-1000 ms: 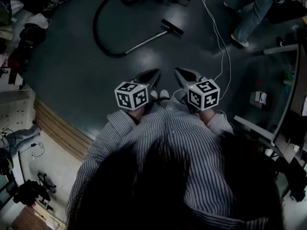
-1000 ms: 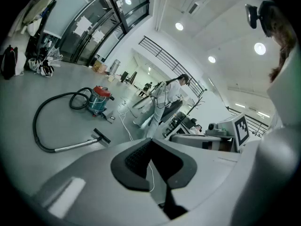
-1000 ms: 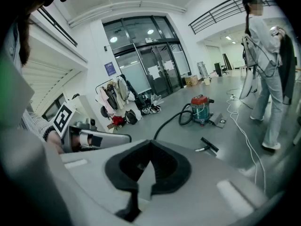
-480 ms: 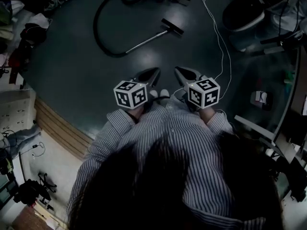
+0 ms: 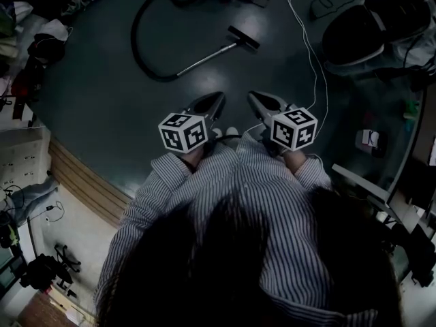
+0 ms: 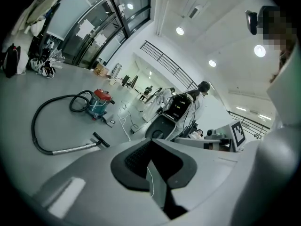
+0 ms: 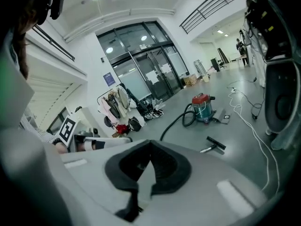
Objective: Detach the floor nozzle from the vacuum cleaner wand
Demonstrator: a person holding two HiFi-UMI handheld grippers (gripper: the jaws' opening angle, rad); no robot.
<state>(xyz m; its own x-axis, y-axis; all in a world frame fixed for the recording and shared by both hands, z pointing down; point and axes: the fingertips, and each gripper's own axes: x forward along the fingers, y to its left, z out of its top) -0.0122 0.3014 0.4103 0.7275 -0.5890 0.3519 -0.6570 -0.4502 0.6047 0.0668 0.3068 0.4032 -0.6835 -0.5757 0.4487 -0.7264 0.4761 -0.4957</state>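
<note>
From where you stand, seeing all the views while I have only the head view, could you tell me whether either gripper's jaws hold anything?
Observer: No. The left gripper shows, in its own view, jaws shut with nothing between them, and the right gripper looks the same.
Operator: Thank you. Where does the hose end, please? It runs off the top edge of my view.
Observer: At a canister with a red lid and a teal body, standing on the floor beyond the nozzle.
</note>
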